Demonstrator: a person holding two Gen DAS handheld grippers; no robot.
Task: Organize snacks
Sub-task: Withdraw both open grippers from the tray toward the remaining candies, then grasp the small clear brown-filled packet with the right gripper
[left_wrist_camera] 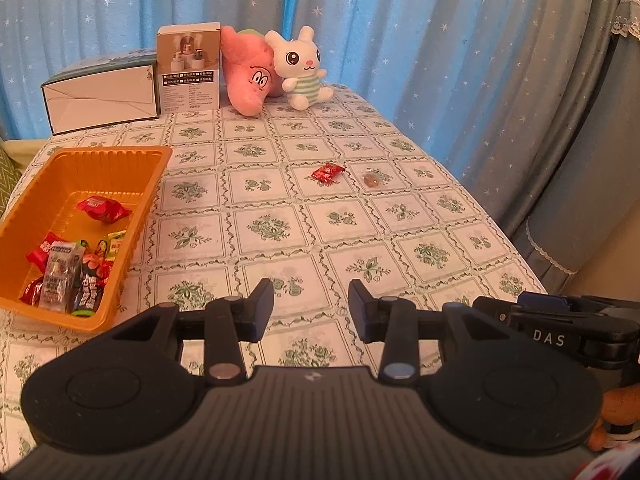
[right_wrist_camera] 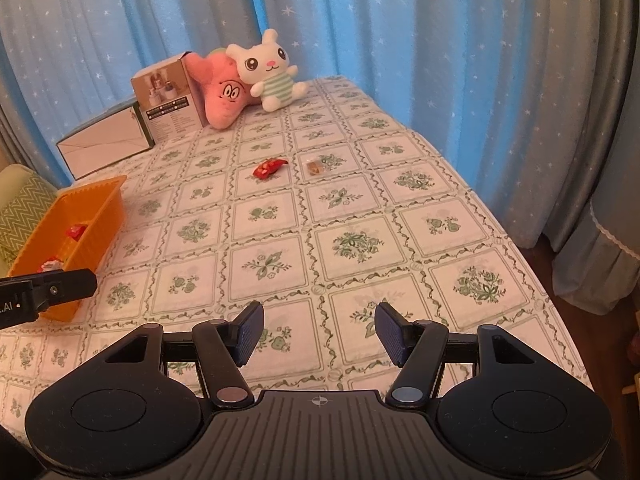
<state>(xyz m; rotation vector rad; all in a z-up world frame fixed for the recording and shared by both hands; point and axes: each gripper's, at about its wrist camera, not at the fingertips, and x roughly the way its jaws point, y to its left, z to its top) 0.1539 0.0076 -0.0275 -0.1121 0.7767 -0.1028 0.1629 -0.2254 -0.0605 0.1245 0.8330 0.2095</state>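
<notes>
An orange tray [left_wrist_camera: 156, 176] [right_wrist_camera: 102, 196] sits at the table's left with several wrapped snacks [left_wrist_camera: 76, 268] inside. Farther back on the cloth lie a red wrapped candy [left_wrist_camera: 328, 173] [right_wrist_camera: 271, 167] and, to its right, a small clear packet with a brown sweet [left_wrist_camera: 372, 179] [right_wrist_camera: 316, 166]. My left gripper [left_wrist_camera: 311, 308] hovers open over the near cloth, right of the tray, nothing between its fingers. My right gripper [right_wrist_camera: 319, 330] is also open and empty above the near cloth. The right gripper's body [left_wrist_camera: 560, 332] shows at the left view's right edge; the left one's side [right_wrist_camera: 48, 288] shows in the right view.
At the back stand a white flat box [left_wrist_camera: 100, 100], an upright product box [left_wrist_camera: 188, 68], a pink star plush [left_wrist_camera: 248, 72] and a white rabbit plush [left_wrist_camera: 300, 68]. Blue starred curtains [left_wrist_camera: 400, 40] hang behind. The table edge [right_wrist_camera: 540, 272] drops off at right; a cushion [right_wrist_camera: 20, 208] lies left.
</notes>
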